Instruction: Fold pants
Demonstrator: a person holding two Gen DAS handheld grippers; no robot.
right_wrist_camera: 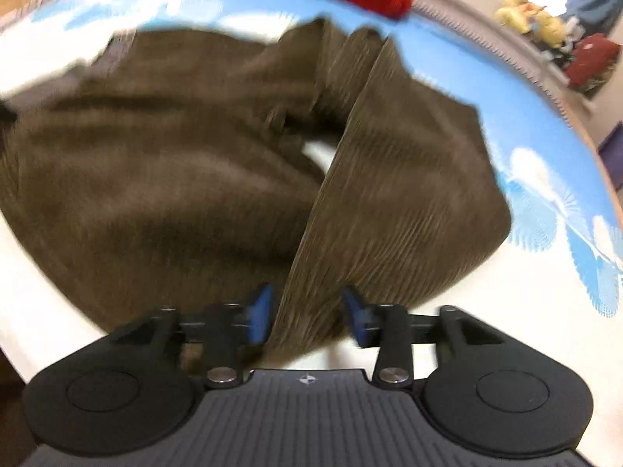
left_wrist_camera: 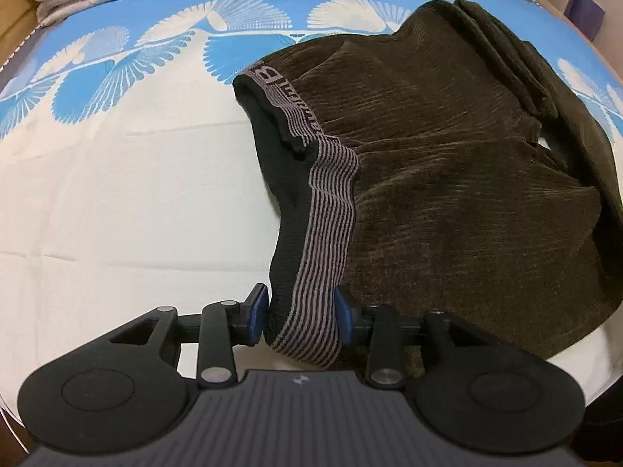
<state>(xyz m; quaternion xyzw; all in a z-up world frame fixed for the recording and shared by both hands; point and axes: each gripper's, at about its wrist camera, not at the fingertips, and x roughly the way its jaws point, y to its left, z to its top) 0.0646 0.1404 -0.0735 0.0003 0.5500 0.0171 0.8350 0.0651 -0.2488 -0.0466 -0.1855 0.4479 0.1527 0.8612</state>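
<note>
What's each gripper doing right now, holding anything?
Left gripper: closed on the striped waistband of the pants.
Right gripper: open, a fold of the pants between its fingers, not pressed.

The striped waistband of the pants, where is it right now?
In the left wrist view the striped waistband runs along the left edge of the brown pants on the bed sheet, its near end between the left gripper pads.

Striped waistband between hand-held gripper pads
</note>
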